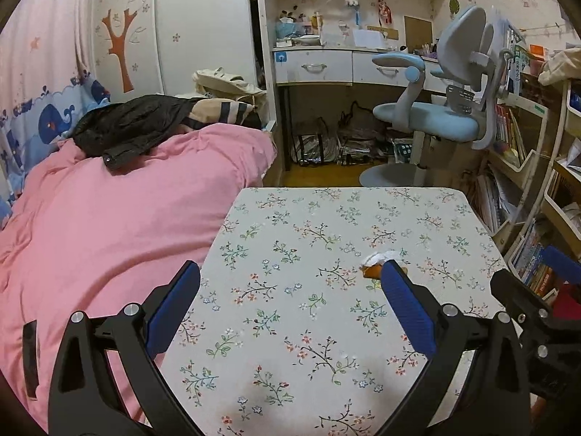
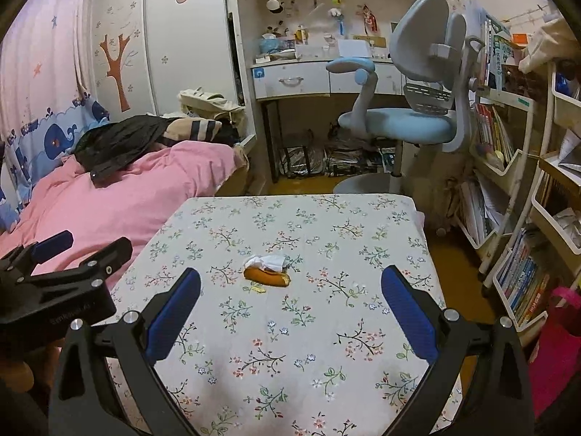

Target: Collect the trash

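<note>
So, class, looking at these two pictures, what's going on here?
A person holds two grippers over a floral-cloth table beside a pink bed. Both the left gripper and the right gripper are open and hold nothing. The only trash showing is a crumpled white tissue touching an orange peel mid-table, nearer the right gripper. Nothing has been picked up yet.
</note>
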The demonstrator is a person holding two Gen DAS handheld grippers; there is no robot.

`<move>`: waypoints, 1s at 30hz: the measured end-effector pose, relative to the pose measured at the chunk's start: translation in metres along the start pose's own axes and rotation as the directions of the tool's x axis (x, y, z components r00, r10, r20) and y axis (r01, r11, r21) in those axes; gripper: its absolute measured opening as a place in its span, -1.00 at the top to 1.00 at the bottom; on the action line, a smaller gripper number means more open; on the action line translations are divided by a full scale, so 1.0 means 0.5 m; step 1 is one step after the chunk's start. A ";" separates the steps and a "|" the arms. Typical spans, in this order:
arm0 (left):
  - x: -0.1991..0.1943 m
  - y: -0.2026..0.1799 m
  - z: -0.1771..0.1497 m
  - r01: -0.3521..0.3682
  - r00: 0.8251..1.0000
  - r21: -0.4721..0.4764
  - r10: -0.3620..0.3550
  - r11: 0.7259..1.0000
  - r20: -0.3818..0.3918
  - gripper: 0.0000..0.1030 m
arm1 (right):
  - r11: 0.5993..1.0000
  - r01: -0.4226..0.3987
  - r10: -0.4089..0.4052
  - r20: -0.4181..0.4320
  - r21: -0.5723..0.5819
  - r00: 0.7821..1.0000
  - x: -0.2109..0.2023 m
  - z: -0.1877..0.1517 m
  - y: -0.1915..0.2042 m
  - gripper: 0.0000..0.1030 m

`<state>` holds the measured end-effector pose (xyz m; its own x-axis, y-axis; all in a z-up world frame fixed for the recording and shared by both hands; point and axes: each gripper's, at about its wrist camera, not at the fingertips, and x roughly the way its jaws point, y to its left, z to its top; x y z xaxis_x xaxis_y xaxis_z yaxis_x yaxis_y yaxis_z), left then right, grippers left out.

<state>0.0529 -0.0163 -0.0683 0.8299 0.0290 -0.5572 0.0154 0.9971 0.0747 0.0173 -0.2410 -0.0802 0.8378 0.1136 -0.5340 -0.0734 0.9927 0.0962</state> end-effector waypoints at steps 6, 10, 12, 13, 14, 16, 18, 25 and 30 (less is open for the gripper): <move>-0.006 0.009 0.004 0.001 1.000 -0.024 -0.001 1.000 0.009 -0.86 | 1.000 0.002 -0.002 -0.005 -0.011 1.000 0.005 -0.002 0.004 -0.86; -0.005 0.008 0.002 0.004 1.000 -0.020 -0.004 1.000 0.006 -0.86 | 1.000 0.002 -0.002 -0.007 -0.015 1.000 0.008 -0.003 0.006 -0.86; -0.004 0.007 0.002 0.006 1.000 -0.019 -0.006 1.000 0.006 -0.86 | 1.000 0.001 -0.001 -0.008 -0.014 1.000 0.008 -0.003 0.006 -0.86; -0.004 0.007 0.001 0.006 1.000 -0.018 -0.006 1.000 0.006 -0.86 | 1.000 0.001 -0.001 -0.008 -0.015 1.000 0.008 -0.002 0.006 -0.86; -0.004 0.007 0.001 0.007 1.000 -0.018 -0.006 1.000 0.005 -0.86 | 1.000 0.001 -0.002 -0.009 -0.016 1.000 0.008 -0.002 0.006 -0.86; -0.003 0.006 0.001 0.007 1.000 -0.018 -0.007 1.000 0.002 -0.86 | 1.000 0.001 -0.002 -0.010 -0.016 1.000 0.010 -0.002 0.005 -0.86; -0.002 0.007 0.001 0.008 1.000 -0.019 -0.008 1.000 0.002 -0.86 | 1.000 0.001 -0.001 -0.012 -0.017 1.000 0.012 -0.003 0.006 -0.86; -0.001 0.007 0.000 0.012 1.000 -0.017 -0.012 1.000 -0.001 -0.86 | 1.000 -0.001 0.000 -0.015 -0.022 1.000 0.017 -0.003 0.007 -0.86; 0.006 0.007 0.000 0.016 1.000 -0.018 -0.016 1.000 -0.006 -0.86 | 1.000 -0.002 0.001 -0.022 -0.026 1.000 0.022 -0.005 0.009 -0.86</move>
<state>0.0555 -0.0126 -0.0697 0.8263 0.0136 -0.5630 0.0185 0.9985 0.0513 0.0249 -0.2351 -0.0878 0.8257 0.1158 -0.5521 -0.0889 0.9932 0.0753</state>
